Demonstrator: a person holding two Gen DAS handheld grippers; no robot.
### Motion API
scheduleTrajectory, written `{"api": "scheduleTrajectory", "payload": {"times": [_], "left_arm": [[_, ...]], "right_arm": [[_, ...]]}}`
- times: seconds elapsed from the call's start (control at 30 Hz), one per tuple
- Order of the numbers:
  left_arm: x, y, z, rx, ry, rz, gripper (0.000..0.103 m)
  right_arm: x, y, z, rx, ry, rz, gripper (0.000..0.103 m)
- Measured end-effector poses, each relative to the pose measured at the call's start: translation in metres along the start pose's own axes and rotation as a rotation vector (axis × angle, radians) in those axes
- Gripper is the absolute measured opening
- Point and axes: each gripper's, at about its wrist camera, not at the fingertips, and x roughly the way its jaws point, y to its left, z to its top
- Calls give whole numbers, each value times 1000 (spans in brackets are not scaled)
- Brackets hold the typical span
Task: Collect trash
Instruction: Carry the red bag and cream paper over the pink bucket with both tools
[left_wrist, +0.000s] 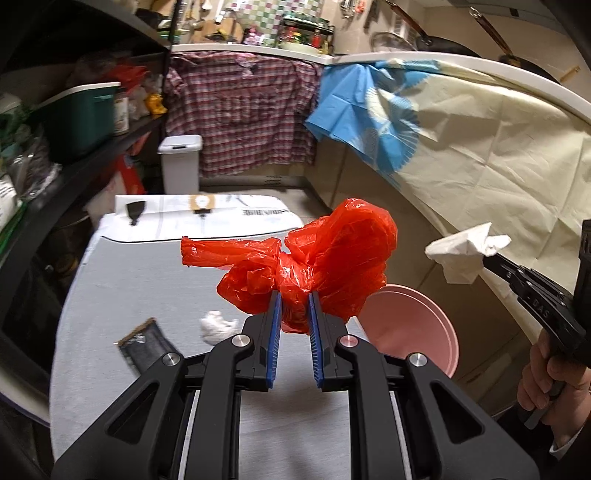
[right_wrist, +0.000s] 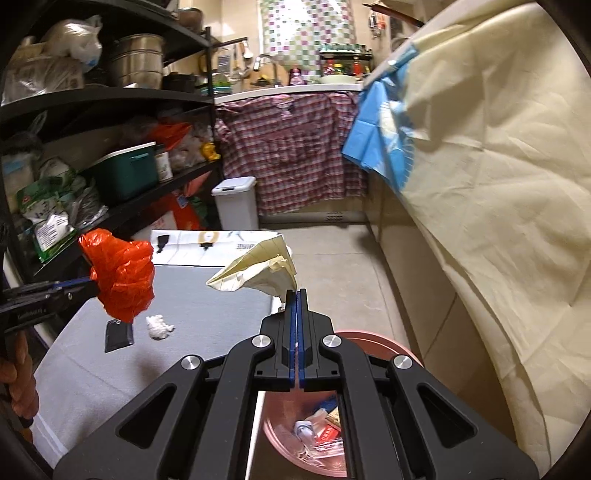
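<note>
Left wrist view first: left gripper (left_wrist: 294, 295) is clamped on a crumpled red plastic bag (left_wrist: 314, 266), blue pads pinching the bag's bunched middle, bag held up in the air above the grey table (left_wrist: 147, 280). On the table below, a small white tissue wad (left_wrist: 218, 326) lies just left of the gripper, and a dark flat wrapper (left_wrist: 146, 347) sits near it, further left (blurred, can't read it). Newspaper (left_wrist: 199, 214) covers the table's far end. Pink bin (left_wrist: 413, 328) stands off the table's right edge, partly hidden behind the bag. Right gripper (left_wrist: 487, 258) comes in from the right, pinching a crumpled white paper (left_wrist: 465, 254) in mid-air above the bin side; the person's hand (left_wrist: 550, 376) wraps its handle. White pedal bin (left_wrist: 181, 162) stands on the floor further back. Right wrist view: right gripper (right_wrist: 297, 293) has its jaws pressed fully together on the edge of the paper (right_wrist: 258, 273), which looks cream with ruled lines here and fans out up-left. Pink bin (right_wrist: 369, 339) sits directly under the gripper and holds mixed scraps. Left gripper (right_wrist: 88, 286) holds the red bag (right_wrist: 122, 273) over the table (right_wrist: 207, 306), with the tissue wad (right_wrist: 159, 326) and wrapper (right_wrist: 118, 334) beneath it.
</note>
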Motion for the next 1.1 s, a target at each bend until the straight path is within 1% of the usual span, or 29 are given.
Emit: {"api": "scheduleTrajectory", "payload": {"times": [0.4, 0.6, 0.8, 1.1], "left_arm": [[38, -61, -1, 74, 28, -120, 15], [58, -82, -5, 106, 45, -146, 15], [73, -98, -10, 132, 61, -164, 15], [88, -110, -16, 160, 92, -175, 15]], "right_arm": [[-1, -38, -4, 71, 18, -87, 1], [2, -53, -6, 97, 28, -117, 1], [4, -59, -7, 104, 34, -137, 1], [12, -67, -8, 130, 57, -143, 1]]}}
